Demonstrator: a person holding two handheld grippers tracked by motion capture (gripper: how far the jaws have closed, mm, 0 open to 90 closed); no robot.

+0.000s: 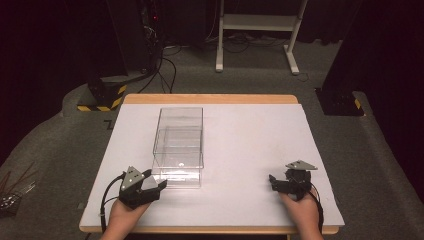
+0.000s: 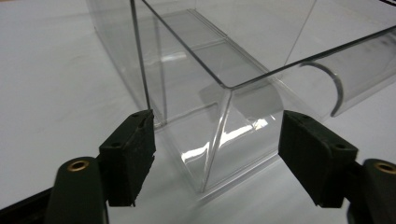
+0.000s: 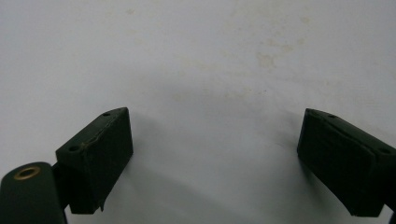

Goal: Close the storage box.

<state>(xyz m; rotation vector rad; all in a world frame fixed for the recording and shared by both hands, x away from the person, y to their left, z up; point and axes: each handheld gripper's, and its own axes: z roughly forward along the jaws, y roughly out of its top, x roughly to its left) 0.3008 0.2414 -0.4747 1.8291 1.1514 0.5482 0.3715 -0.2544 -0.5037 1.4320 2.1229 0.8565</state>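
Observation:
A clear plastic box [image 1: 179, 145] stands on the white table top [image 1: 250, 145], left of the middle, with its open top up. My left gripper [image 1: 159, 184] sits at the box's near left corner. Seen from the left gripper view, that corner of the clear box [image 2: 219, 93] lies between the wide-apart jaws of the left gripper [image 2: 217, 154], which is open. My right gripper [image 1: 274, 181] rests near the front right of the table, far from the box. In the right gripper view the right gripper [image 3: 215, 158] is open over bare white surface.
The white sheet covers a wooden table whose edge [image 1: 210, 98] shows at the back. Beyond it are a white stand [image 1: 257, 30], cables on the grey floor and a black-and-yellow striped base [image 1: 102, 97]. Some tools [image 1: 12, 192] lie at far left.

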